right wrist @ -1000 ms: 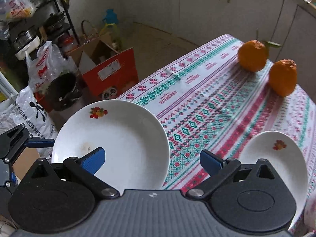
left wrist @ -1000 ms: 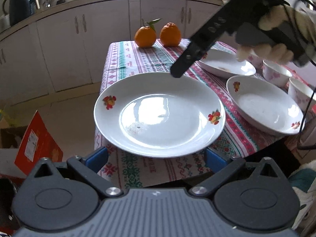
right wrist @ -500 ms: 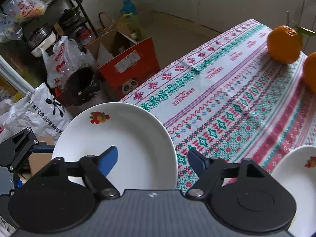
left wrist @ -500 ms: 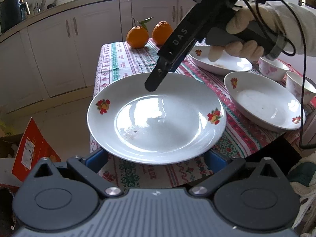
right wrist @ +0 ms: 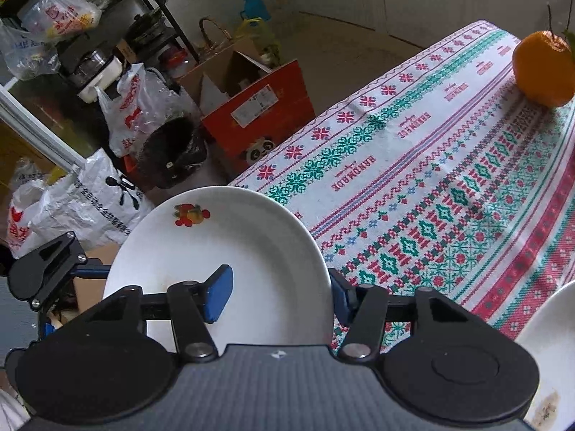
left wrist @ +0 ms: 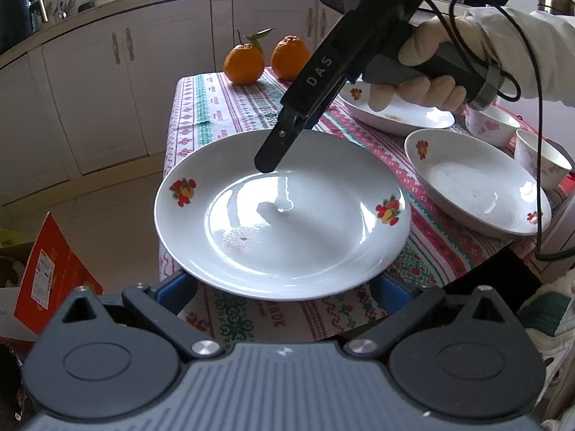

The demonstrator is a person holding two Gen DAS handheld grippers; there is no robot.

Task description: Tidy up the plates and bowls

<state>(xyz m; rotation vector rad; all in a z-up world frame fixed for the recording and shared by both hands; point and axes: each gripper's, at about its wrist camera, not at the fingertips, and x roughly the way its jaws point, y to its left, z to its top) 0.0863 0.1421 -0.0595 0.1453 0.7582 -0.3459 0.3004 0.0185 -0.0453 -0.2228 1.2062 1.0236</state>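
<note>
A large white plate with fruit prints hangs over the near corner of the patterned table. My left gripper is wide open with its blue fingers under the plate's near rim. My right gripper straddles the plate's far rim, one pad over the plate, the other outside it, a gap still showing. A second white plate lies to the right, a third behind it.
Two small pink-patterned bowls stand at the table's right edge. Two oranges sit at the far end. A red box, bags and a rack stand on the floor left of the table.
My right gripper has come down over the plate's far rim and its jaws have narrowed around it. The left gripper has stayed under the near rim.
</note>
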